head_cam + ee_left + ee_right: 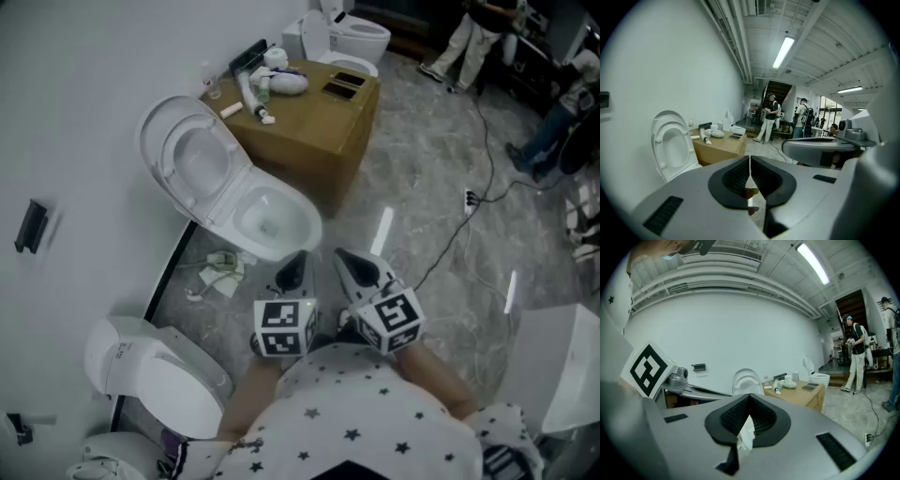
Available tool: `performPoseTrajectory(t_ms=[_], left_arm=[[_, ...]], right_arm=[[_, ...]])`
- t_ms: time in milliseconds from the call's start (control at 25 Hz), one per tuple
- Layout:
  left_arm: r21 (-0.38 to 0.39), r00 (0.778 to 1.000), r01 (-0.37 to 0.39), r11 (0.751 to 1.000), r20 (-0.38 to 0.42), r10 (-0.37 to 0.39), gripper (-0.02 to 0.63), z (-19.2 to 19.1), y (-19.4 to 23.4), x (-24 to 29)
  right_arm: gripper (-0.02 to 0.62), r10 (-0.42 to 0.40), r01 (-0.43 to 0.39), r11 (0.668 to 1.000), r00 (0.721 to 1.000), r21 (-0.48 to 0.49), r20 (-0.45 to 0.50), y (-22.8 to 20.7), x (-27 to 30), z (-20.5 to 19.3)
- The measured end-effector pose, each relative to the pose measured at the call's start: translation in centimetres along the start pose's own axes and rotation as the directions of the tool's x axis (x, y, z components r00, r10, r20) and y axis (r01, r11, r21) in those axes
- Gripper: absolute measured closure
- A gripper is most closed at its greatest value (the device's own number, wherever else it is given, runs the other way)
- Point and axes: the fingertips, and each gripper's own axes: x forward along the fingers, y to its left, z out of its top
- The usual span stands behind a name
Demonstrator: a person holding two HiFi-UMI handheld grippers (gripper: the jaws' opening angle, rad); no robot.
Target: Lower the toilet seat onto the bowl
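Note:
The white toilet bowl (pixel 274 223) stands against the wall with its seat (pixel 190 161) and lid tipped up and back. Both grippers hover side by side just in front of the bowl, close to the person's body. My left gripper (pixel 299 259) is shut and empty. The right gripper (pixel 341 255) beside it is also shut, holding nothing. In the left gripper view the raised seat (pixel 671 146) shows ahead at left, beyond the closed jaws (pixel 750 160). The right gripper view has the seat (pixel 746 380) straight ahead past its closed jaws (pixel 749 398).
A cardboard box (pixel 314 127) with tubes and small items stands right of the toilet. Another toilet (pixel 349 37) sits behind it and a third (pixel 155 375) at lower left. Crumpled litter (pixel 221 271) lies by the bowl's base. A cable (pixel 469 202) crosses the floor. People (pixel 469 37) stand far back.

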Motion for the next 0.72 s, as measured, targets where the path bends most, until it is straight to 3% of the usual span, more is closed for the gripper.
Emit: performPoseTrajectory(t_ms=[320,720], left_arm=[[-0.055,0.999,0.020,0.998,0.033,-0.018,0.601,-1.5,-0.9,-5.4],[-0.032,0.999,0.036,0.999,0.005,-0.036,0.601,-3.4,-0.8,-7.8]], right_arm=[[0.591,-0.045,0.044,0.997,0.999,0.062,0.007,4.2,-4.0,-1.2],[0.591,-0.039,0.038,0.997,0.999,0.061,0.015,7.4,-4.6,-1.3]])
